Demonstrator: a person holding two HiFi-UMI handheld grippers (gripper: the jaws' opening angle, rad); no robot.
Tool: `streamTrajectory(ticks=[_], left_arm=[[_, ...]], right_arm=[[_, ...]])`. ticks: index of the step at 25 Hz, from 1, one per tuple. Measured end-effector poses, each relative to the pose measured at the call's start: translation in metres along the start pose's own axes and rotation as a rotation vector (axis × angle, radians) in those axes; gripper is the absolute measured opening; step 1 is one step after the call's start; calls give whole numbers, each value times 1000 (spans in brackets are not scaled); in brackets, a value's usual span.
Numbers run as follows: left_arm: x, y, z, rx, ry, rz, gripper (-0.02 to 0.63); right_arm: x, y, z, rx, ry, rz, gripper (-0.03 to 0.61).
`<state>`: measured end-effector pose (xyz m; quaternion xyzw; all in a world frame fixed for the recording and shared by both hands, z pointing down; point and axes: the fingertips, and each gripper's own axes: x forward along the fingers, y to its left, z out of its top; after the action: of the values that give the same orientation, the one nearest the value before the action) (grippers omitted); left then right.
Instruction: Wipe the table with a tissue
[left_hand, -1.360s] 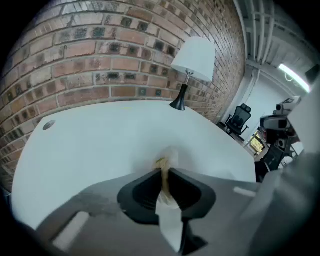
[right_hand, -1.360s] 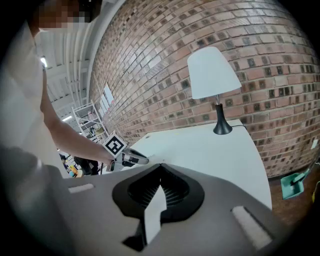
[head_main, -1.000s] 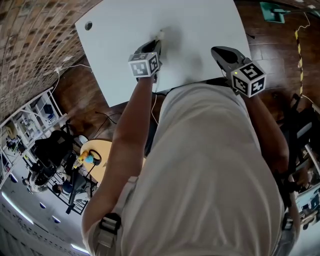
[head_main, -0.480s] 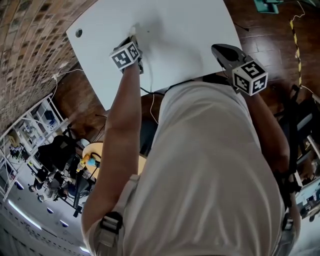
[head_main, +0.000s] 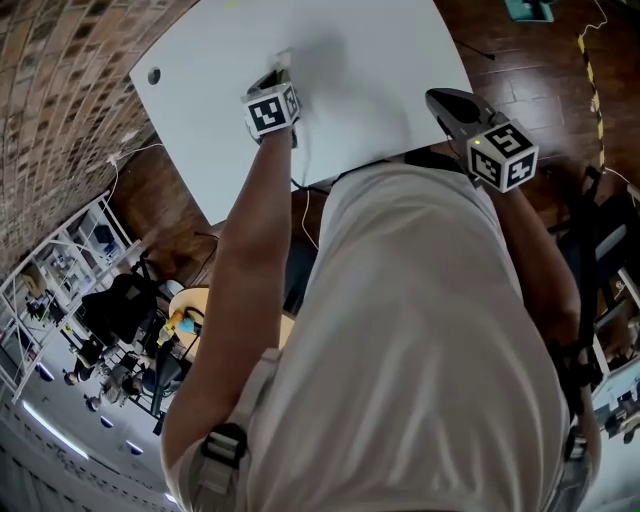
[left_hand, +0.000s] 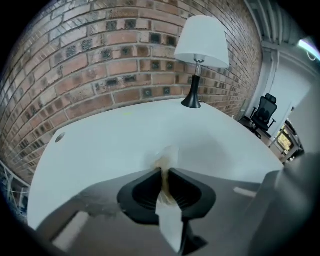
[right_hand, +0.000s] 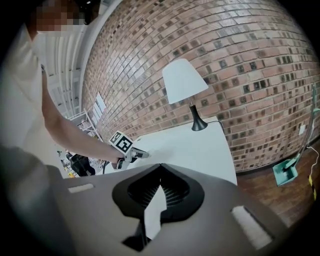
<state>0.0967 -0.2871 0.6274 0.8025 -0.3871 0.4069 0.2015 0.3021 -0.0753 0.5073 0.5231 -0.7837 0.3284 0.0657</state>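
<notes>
In the left claw, the tissue is crumpled, white, yellow-stained.

Red-brown brick wall behind white worktop. Round cable hole near worktop corner. Lamp with white shade, black stem and base stands on worktop close to wall. Dark wood plank floor. Green dustpan on floor at foot of wall. Yellow-black striped line across floor. White cable trails beside worktop edge. Black office chair beyond worktop's far end. Metal shelving and round yellow table farther off. Bright strip light overhead.
</notes>
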Motion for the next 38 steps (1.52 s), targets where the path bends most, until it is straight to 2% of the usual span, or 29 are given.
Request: streamTrajectory(ticks=[6,9,11,14,17,20,22,25,27,33,38], left_arm=[[-5,-36,-8,3,-4,-53,54],[-6,-61,-14,-9,28,-85,54],[-8,-88,-18,-43,62,-167,54],[-16,-143,-18,-144,68,-352,54],[-30,-187,-11,-202,-7,-468,54],[-46,-203,-9,-232,-100,-524,55],[-62,-190,-8,-240,-166,-510,55],[-92,-165,-3,-212,-253,-428,55],[-105,-162,-13,-218,-290,-394,55],[-136,-148,-43,-244,-354,-321,55],[-162,-129,-58,-240,-406,-290,57]], right_arm=[[-5,-5,2,-12,1,24,8],[-8,-9,3,-17,-2,33,8],[-9,-11,5,-17,-8,44,8],[-16,-14,8,-14,-23,59,8],[-28,-19,10,-23,-28,68,8],[-33,-23,4,-38,-17,64,8],[-24,-18,-1,-53,-22,93,8],[-9,2,2,-85,-30,199,8],[-10,13,1,-111,-10,249,8],[-7,38,-4,-176,25,302,8],[3,70,-7,-213,27,332,8]])
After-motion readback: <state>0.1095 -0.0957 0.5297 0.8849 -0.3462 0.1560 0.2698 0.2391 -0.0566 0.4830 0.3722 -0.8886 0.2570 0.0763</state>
